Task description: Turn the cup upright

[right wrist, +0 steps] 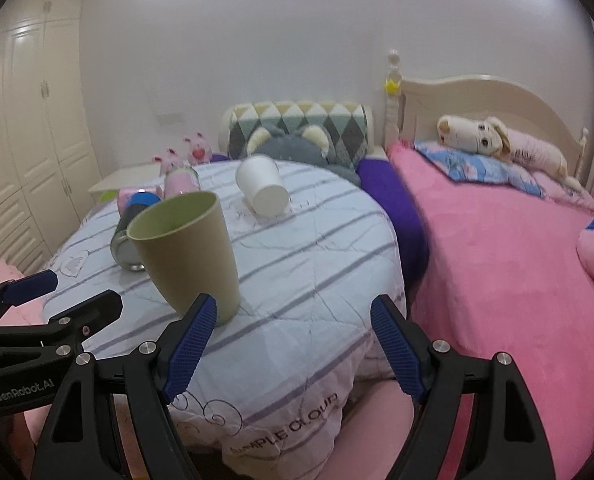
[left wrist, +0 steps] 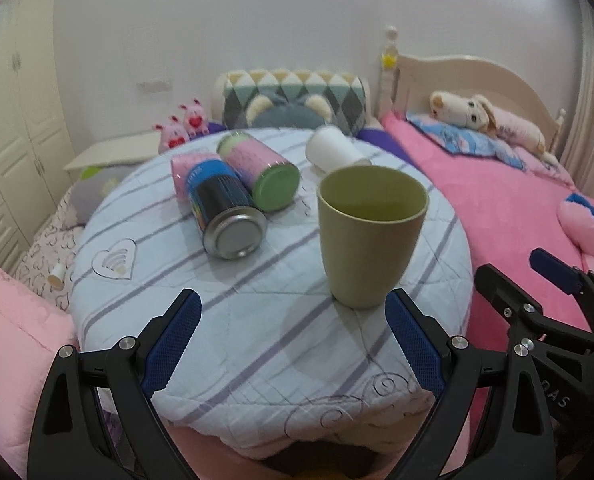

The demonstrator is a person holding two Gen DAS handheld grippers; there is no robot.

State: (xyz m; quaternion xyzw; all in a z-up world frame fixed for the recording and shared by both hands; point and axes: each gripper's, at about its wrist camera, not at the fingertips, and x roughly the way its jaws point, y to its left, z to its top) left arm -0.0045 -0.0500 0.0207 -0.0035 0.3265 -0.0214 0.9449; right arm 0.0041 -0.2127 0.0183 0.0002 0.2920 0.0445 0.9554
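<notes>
An olive-green cup (left wrist: 371,236) stands upright, mouth up, on a round surface covered by a striped pale-blue quilt (left wrist: 257,320). It also shows in the right wrist view (right wrist: 187,252). My left gripper (left wrist: 293,316) is open and empty, just short of the cup, which is ahead and to the right. My right gripper (right wrist: 293,320) is open and empty, with the cup just ahead of its left finger. A white cup (right wrist: 261,190) lies on its side farther back; it also shows in the left wrist view (left wrist: 335,152).
Two cans lie on their sides behind the green cup: a blue-black one (left wrist: 225,216) and a pink one with a green base (left wrist: 261,170). A pink bed (right wrist: 497,260) with pillows and a plush toy is to the right. A white wardrobe (right wrist: 29,120) stands at left.
</notes>
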